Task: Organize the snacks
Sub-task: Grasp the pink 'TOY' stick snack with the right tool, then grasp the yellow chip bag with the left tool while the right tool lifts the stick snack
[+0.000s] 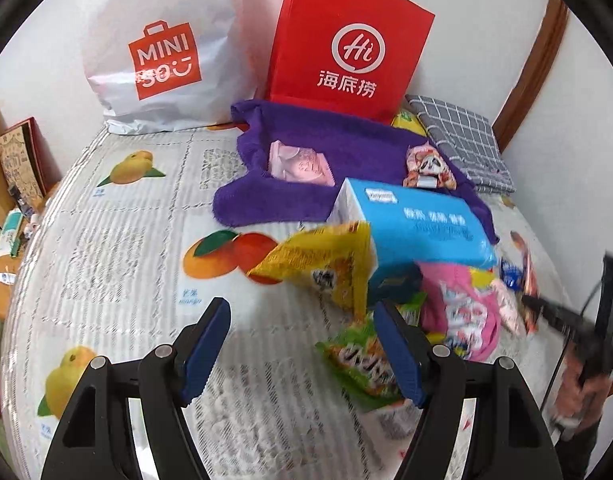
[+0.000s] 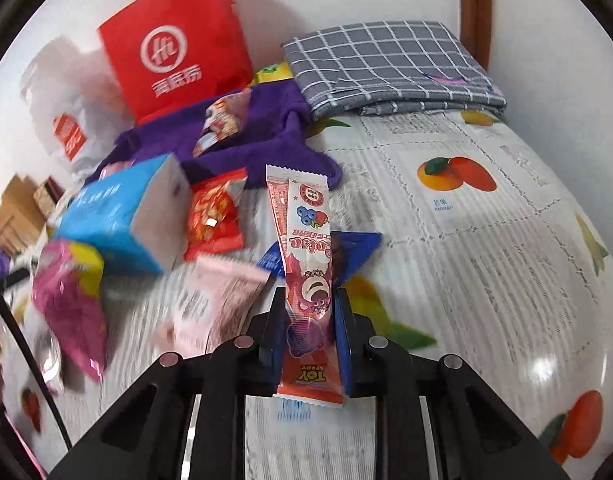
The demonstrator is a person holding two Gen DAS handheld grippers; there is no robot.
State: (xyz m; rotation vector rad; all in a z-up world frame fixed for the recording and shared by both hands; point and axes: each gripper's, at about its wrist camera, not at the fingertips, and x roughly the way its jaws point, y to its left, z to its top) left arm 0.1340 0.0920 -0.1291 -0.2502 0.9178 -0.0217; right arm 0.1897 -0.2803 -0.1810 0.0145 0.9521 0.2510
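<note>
My right gripper is shut on a long pink snack bar wrapper with a bear print, pinched at its middle and standing lengthwise between the blue pads. My left gripper is open above the fruit-print cloth, nothing between its fingers. Just right of its right finger lies a green snack packet. A yellow packet leans on a blue box. A pink packet lies right of these. A red packet and a blue packet lie beyond the held bar.
A purple towel holds a pink pack and a panda-print packet. A red paper bag and a white shopping bag stand at the back wall. A folded grey checked cloth lies at the back right.
</note>
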